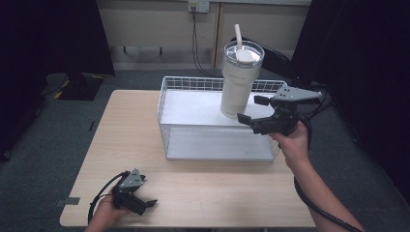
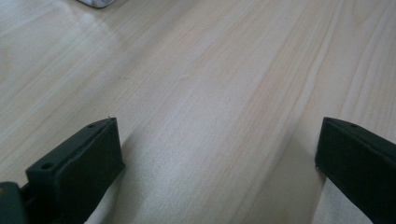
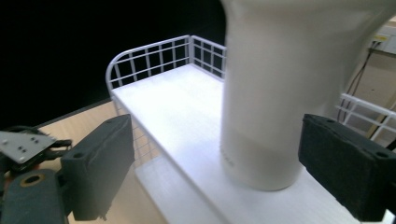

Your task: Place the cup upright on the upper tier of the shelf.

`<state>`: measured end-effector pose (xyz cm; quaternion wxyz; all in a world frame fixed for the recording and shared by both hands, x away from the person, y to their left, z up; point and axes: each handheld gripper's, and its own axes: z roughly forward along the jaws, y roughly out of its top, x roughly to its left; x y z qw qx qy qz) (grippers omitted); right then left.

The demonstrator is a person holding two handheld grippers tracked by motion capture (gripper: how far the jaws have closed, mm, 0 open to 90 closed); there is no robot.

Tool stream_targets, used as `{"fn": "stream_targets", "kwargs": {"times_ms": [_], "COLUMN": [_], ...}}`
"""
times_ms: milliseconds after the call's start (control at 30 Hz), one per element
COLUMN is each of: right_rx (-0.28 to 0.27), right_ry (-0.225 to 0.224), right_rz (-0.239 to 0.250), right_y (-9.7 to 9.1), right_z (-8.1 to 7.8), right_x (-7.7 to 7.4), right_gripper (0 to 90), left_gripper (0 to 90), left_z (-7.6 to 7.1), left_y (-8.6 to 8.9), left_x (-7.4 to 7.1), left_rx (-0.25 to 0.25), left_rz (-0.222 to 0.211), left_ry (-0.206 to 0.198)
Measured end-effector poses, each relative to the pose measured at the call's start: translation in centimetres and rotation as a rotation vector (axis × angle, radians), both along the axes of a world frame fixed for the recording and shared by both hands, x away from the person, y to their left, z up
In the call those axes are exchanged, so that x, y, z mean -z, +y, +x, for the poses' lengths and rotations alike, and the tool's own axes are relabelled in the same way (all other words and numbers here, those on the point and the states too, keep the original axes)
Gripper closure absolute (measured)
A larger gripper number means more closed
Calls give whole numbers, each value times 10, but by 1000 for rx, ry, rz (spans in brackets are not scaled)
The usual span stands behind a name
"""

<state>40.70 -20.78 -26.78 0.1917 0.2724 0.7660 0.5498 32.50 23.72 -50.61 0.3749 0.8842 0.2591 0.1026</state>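
**A:** Right gripper (image 1: 253, 108): what state, and why there?

**B:** Jaws spread wide, holding nothing. They flank the narrow base of the white tumbler (image 1: 240, 79), which stands upright on the upper shelf of the white wire rack (image 1: 167, 87), towards its right end. Judged from this pose, the opening is set wider than the base so the pads can pass either side without knocking it; whether this is an approach or a retreat cannot be told.

**A:** And the left gripper (image 1: 143, 199)?

**B:** Also open and empty, low at the near left corner of the wooden table (image 1: 130, 125), well apart from the rack. It appears parked, clear of the work.

**A:** What does each view add?

**B:** The high view gives the tumbler's lid and straw (image 1: 238, 36), and the whole layout. The right gripper view (image 3: 215, 172) gives the gaps: the tumbler (image 3: 285, 93) sits nearer the right-hand pad (image 3: 345, 163) yet apart from both, its base flat on the shelf. The left gripper view (image 2: 219, 154) gives bare table grain (image 2: 210, 70) between its pads.
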Motion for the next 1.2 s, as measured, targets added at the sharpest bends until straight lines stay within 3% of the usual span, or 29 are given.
{"fn": "stream_targets", "kwargs": {"times_ms": [400,700,867,1200], "right_rx": [-86,-121,-152,-191], "right_ry": [43,98,145,247], "right_rz": [22,41,45,-18], "right_y": [-1,-8,-8,-5], "right_z": [-30,-44,-52,-63], "right_x": [30,66,98,180], "right_gripper": [102,102,102,103], "left_gripper": [0,1,0,1], "left_z": [0,0,0,-2], "left_y": [0,0,0,1], "left_x": [0,0,0,0], "left_rx": [0,0,-5,-14], "left_rz": [0,0,-5,-6], "left_ry": [0,0,0,0]}}
